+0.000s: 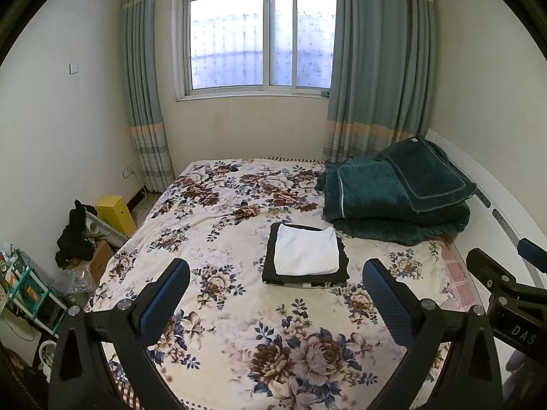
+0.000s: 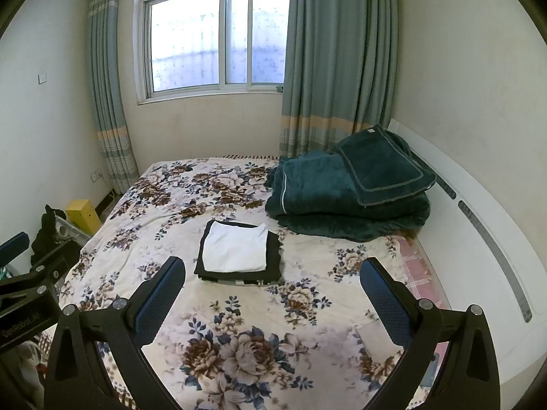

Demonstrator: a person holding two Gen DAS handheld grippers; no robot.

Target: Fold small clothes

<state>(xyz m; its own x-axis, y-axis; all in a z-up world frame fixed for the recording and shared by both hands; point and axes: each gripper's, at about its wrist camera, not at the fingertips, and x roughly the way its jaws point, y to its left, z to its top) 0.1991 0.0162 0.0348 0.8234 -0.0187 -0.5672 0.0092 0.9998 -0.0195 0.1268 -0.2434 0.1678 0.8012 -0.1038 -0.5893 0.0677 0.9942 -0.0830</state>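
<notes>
Standing by bed: floral blanket (image 1: 218,212) covers the whole mattress, lying mostly flat w/ a few soft creases.
Clothes: white top (image 1: 306,251) folded, lying on a folded black piece (image 1: 270,256); stack sits mid-bed, nearer the far half.
Quilt: dark green quilt (image 1: 393,201) folded in a heap at the bed's right side, against the white headboard (image 2: 478,225), just beyond the stack, not touching it.
L gripper: left gripper (image 1: 275,285) above the near bed, fingers wide apart, nothing between them.
R gripper: right gripper (image 2: 273,283) beside it, fingers likewise spread, nothing held.
Room: window (image 1: 259,34) w/ blue-green curtains (image 1: 376,68) on the far wall.
Floor left: yellow box (image 1: 114,213), black cloth (image 1: 77,235), cardboard box, shelf clutter.
</notes>
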